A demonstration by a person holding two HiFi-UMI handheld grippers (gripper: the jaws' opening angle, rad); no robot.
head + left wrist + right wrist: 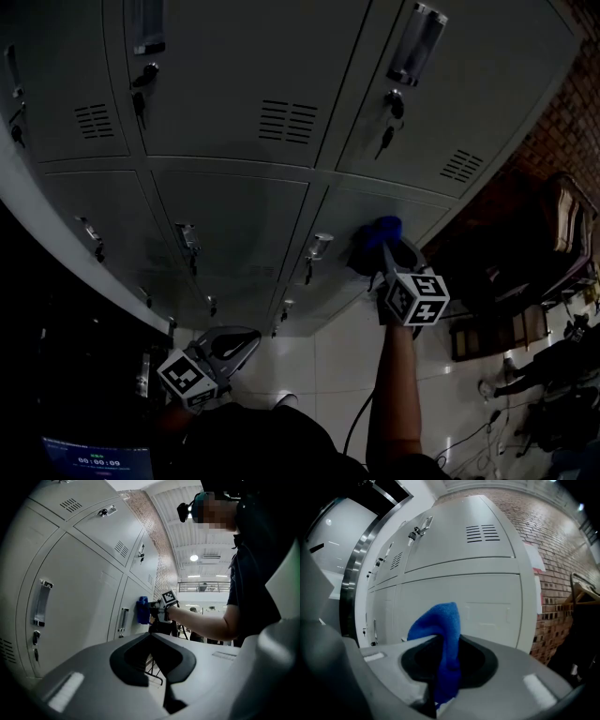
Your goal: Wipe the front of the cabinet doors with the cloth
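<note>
Cabinet doors (234, 216), brick wall (553, 550), right gripper (446, 653) fingers pinching cloth (439, 618), left gripper (155, 654) fingers together.

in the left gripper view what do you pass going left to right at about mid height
near door handle → far door handle → blue cloth → right gripper → forearm → dark shirt

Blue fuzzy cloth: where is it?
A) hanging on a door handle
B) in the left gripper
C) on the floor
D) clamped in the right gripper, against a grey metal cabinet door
D: the right gripper clamps the blue fuzzy cloth against the grey metal cabinet door.
</note>
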